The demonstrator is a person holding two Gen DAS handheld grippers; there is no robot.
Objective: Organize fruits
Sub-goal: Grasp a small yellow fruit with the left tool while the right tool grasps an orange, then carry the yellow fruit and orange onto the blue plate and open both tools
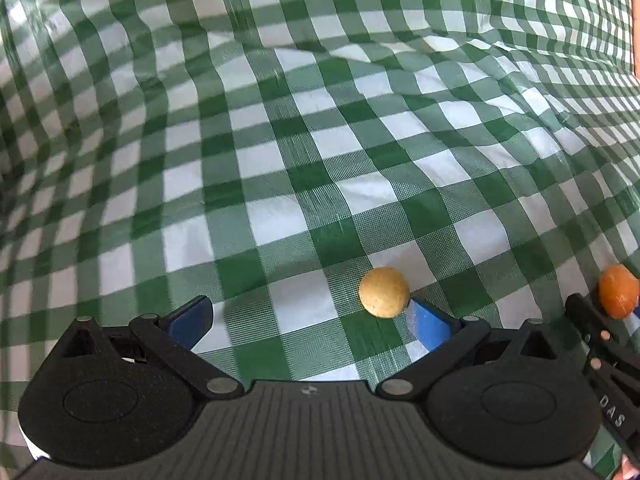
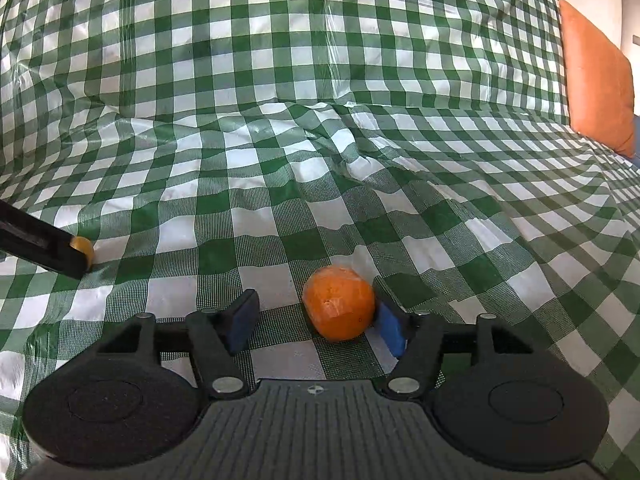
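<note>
A small tan-yellow round fruit [image 1: 384,292] lies on the green-and-white checked cloth [image 1: 280,160], just off the tip of my left gripper's right-hand finger [image 1: 428,324]. My left gripper [image 1: 310,322] is open wide with nothing pressed between its pads. In the right wrist view an orange [image 2: 339,304] rests on the cloth between the fingers of my right gripper [image 2: 316,328]. It sits against the right blue pad [image 2: 390,332], with a gap to the left pad [image 2: 242,326], so that gripper is open. The orange [image 1: 618,290] also shows at the left view's right edge.
The cloth [image 2: 280,140] is wrinkled and rises in a fold at the back. An orange cushion [image 2: 596,80] stands at the far right. The left gripper's finger [image 2: 44,244] reaches in from the left edge beside the yellow fruit [image 2: 82,248].
</note>
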